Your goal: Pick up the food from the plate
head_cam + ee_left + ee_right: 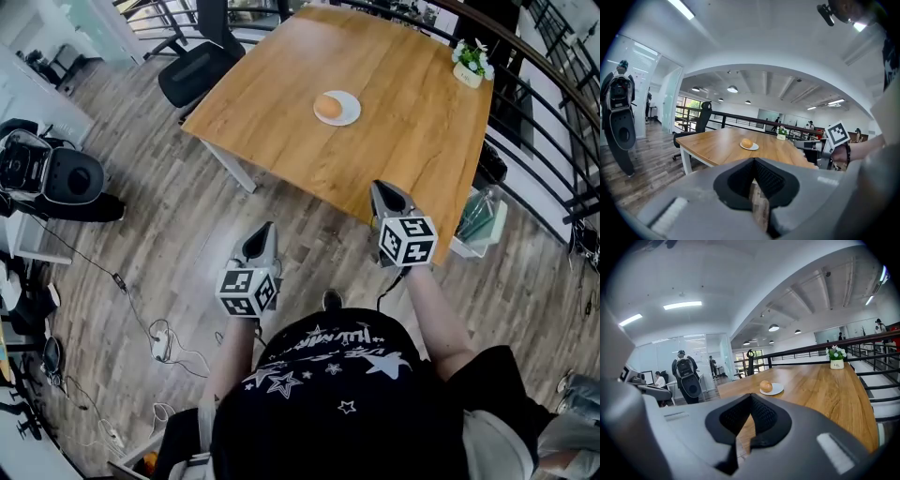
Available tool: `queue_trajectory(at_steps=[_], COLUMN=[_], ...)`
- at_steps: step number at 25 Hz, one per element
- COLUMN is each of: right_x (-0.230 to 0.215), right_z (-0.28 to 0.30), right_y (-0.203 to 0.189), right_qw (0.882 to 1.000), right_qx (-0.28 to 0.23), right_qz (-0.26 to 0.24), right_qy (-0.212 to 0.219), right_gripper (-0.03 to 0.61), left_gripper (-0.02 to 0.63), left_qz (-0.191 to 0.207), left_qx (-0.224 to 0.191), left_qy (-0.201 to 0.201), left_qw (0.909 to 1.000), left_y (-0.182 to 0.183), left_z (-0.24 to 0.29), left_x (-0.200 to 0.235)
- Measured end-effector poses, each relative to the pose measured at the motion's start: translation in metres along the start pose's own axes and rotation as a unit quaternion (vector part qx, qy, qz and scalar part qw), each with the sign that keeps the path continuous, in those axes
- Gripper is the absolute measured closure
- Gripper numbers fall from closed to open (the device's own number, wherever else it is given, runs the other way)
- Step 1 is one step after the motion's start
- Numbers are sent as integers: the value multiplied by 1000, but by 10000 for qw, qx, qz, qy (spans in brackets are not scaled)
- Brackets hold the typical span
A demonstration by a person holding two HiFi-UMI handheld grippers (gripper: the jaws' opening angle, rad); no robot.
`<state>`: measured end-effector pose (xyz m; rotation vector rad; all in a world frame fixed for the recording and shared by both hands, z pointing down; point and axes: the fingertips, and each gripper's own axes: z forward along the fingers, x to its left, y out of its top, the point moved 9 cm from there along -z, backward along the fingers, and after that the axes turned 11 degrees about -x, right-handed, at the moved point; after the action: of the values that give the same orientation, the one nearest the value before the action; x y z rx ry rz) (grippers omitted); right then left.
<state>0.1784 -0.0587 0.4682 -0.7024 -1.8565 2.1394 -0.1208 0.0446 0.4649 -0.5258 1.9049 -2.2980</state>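
We hold the left gripper (pixel 266 232) over the floor (pixel 187 234) and the right gripper (pixel 382 189) at the near edge of the wooden table (pixel 412 141), both well apart from the plate (pixel 350 114). The plate sits near the table's middle with a round brown bun (pixel 327 106) on it. A potted plant (pixel 471 62) stands at the far right corner, an office chair (pixel 195 73) beside the left edge.

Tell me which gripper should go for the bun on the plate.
Right. The right gripper sits at the table's near edge, closer to the bun on its plate; the left gripper hangs farther back over the floor. Both are shut and empty.
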Motion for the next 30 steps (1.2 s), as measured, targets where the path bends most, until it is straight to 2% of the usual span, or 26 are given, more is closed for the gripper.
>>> queue_trajectory(at_steps=[7,11,14,20,30], right_x=[-24,-38,-40,-45,-54], right_z=[17,24,29,40,78], right_y=[5,1,1,-5,0], right_qw=[10000,9998,9997,9994,9995], right_qx=[-22,90,163,276,315], right_qz=[52,165,192,194,64], right_qy=[49,4,64,93,-5], right_gripper=[578,578,578,578,578], left_gripper=[612,612,612,612,612], left_qz=[-43,-215,-202,-164,-284], left_qx=[21,106,186,180,179], left_qy=[5,-42,-5,86,-145], left_qw=[10000,9997,9996,9997,9993], left_y=[3,0,2,6,9], left_z=[34,49,52,62,110], left_x=[-3,-9,-7,4,37])
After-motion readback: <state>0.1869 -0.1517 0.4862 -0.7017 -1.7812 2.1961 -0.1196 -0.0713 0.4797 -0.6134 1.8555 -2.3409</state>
